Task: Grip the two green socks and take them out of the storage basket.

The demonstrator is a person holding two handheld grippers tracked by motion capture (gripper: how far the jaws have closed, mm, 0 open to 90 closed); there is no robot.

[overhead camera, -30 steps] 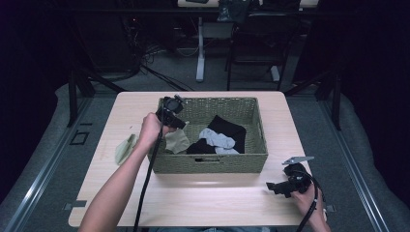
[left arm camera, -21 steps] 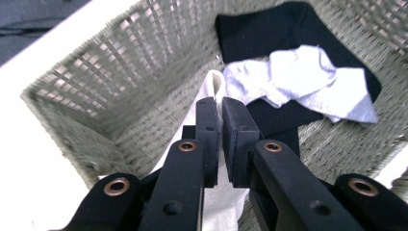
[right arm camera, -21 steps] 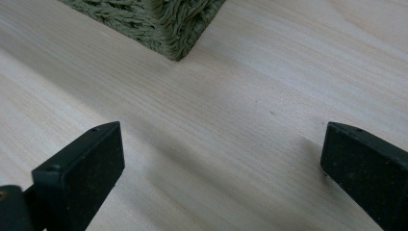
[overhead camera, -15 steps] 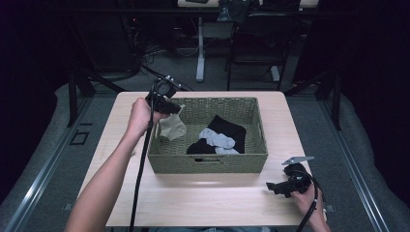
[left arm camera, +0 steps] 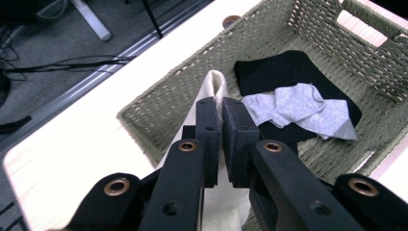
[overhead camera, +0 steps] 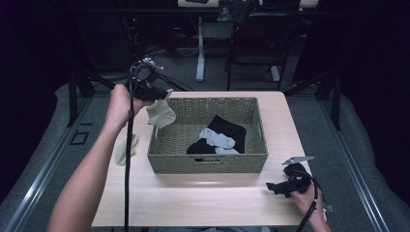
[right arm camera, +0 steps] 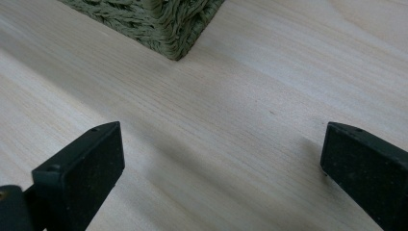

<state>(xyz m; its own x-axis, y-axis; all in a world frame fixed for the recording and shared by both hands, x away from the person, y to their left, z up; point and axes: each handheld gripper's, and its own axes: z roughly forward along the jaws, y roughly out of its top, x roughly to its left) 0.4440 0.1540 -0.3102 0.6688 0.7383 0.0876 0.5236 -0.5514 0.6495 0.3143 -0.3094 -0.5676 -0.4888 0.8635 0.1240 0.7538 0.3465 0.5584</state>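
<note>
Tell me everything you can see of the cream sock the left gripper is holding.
The cream sock is a short, soft knit piece, pale off-white and plain. The left gripper is shut on its upper edge, which pokes up as a small fold between the jaws. The rest hangs limp below, clear of the table, above the left rim of the wicker basket. Nothing else touches it. A similar pale sock lies on the table left of the basket.
</note>
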